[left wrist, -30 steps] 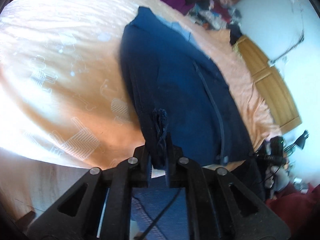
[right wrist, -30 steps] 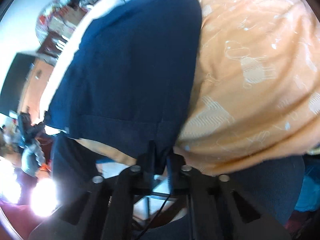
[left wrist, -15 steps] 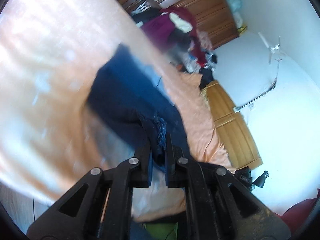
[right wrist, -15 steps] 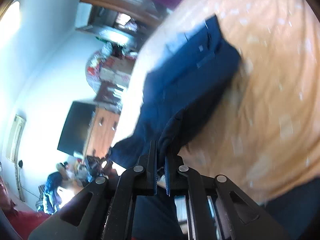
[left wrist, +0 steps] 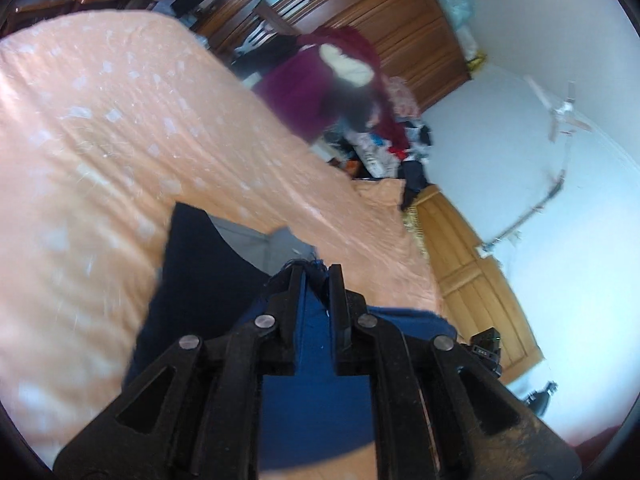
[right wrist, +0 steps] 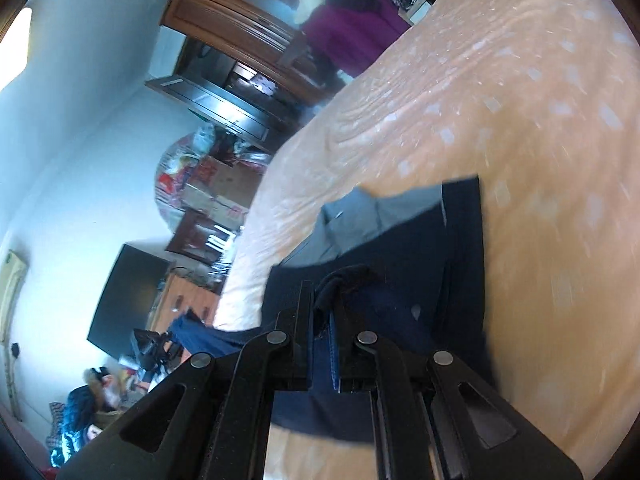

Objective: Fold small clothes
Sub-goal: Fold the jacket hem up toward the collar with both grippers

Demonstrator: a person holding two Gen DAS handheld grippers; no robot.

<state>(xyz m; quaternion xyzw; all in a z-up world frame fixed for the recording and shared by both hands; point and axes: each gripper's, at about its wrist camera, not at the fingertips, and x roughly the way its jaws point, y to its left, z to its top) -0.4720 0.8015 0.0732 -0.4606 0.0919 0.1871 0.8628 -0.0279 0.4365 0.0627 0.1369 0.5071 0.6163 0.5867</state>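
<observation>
Hand-held grippers (left wrist: pixel 316 270) (right wrist: pixel 322 288) pinching navy garment (left wrist: pixel 200 280) (right wrist: pixel 400 256)

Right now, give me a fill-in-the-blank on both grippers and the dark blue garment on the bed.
1. The left gripper is shut on the dark ____ garment.
2. The garment lies on a ____-coloured bedspread.
3. The right gripper is ____ on the same garment.

Missing: blue; peach; shut
</observation>
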